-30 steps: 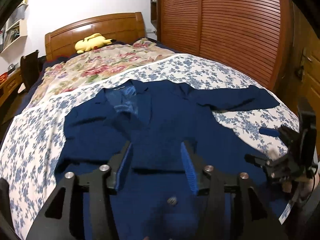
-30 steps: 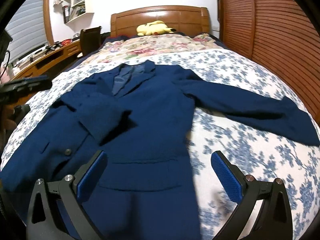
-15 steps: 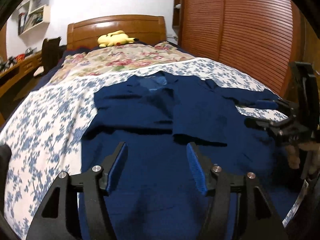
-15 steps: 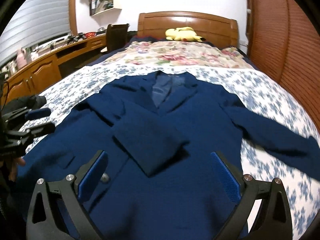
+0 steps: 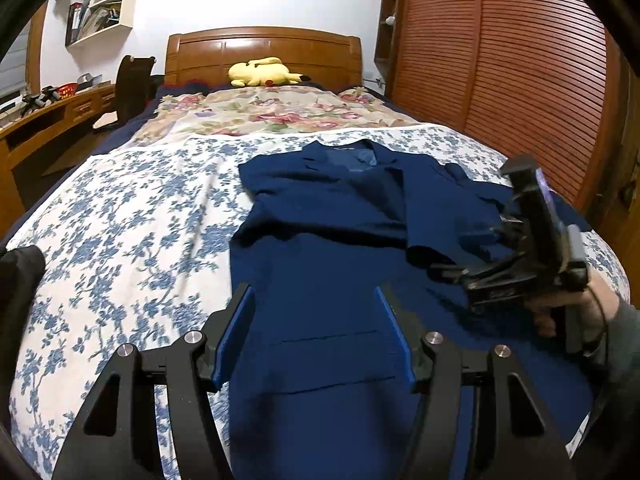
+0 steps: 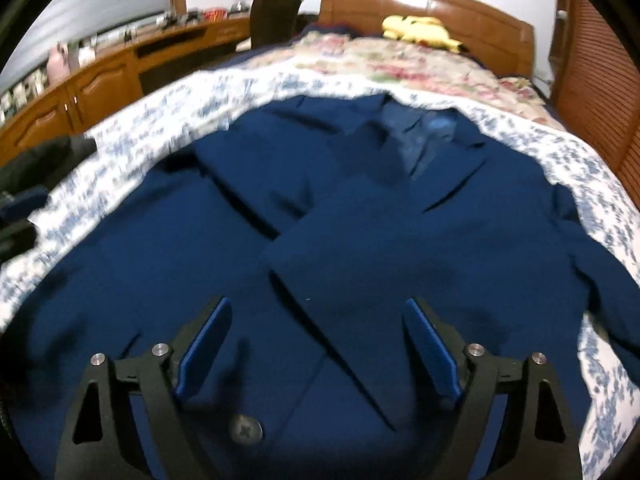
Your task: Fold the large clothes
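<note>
- the navy jacket (image 5: 320,240) lies face up on the blue-flowered sheet (image 5: 132,224) of the bed, collar toward the wooden headboard (image 5: 264,50); its lighter blue lining (image 6: 416,136) shows at the neck, one sleeve is folded across the chest, and a grey button (image 6: 246,429) sits low on the front.
- left of the jacket's near edge the sheet is bare and wide; a slatted wardrobe (image 5: 520,80) runs close along the far side, a desk (image 6: 120,68) and chair stand off the other side, and a yellow plush (image 5: 264,72) lies at the headboard.
- the left gripper (image 5: 314,336) tilts down over the jacket's lower front, its blue pads apart with only flat cloth below, gripping nothing.
- the right gripper (image 6: 316,344), in a hand (image 5: 576,308), hovers angled down over the chest; its jaws have just been closing, yet stand wide with nothing pinched between them.
</note>
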`<state>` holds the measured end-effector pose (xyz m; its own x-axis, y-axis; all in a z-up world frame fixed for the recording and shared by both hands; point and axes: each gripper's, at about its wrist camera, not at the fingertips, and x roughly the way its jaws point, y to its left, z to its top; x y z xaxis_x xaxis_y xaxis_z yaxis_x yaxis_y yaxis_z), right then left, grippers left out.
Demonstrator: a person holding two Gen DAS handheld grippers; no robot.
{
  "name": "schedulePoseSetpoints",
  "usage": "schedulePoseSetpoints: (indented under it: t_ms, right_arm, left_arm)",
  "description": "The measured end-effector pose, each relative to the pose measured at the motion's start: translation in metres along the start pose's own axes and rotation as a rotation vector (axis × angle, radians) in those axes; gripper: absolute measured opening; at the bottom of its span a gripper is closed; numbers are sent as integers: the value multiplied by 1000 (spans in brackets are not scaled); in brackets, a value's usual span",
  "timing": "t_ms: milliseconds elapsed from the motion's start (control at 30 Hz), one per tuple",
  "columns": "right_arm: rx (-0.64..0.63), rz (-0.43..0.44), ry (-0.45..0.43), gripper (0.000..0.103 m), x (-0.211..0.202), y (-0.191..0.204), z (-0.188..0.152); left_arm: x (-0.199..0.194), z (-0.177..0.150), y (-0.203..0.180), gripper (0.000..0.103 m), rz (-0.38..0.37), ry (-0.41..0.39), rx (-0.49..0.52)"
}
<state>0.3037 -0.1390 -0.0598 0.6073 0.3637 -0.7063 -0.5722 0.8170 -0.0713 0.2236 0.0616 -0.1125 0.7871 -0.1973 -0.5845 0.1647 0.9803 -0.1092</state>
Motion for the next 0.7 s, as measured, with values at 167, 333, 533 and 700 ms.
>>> schedulePoseSetpoints:
  t_ms: [167,333,533,700]
  right_arm:
    - [7,-53,36,76,20,-7,4]
    - [55,-38,3,31,23,-24,8]
    - [93,-38,-91,11,-3,-42,8]
    - [148,20,-198,10,-43,-61,5]
  left_arm:
    - [-3,-8,5,62,-7,6,3]
    - [-4,-11,2,62,-12,11,10]
    - [0,-8,-16,62,-29,16,39]
    - [1,-5,-35,62,-58,12,65]
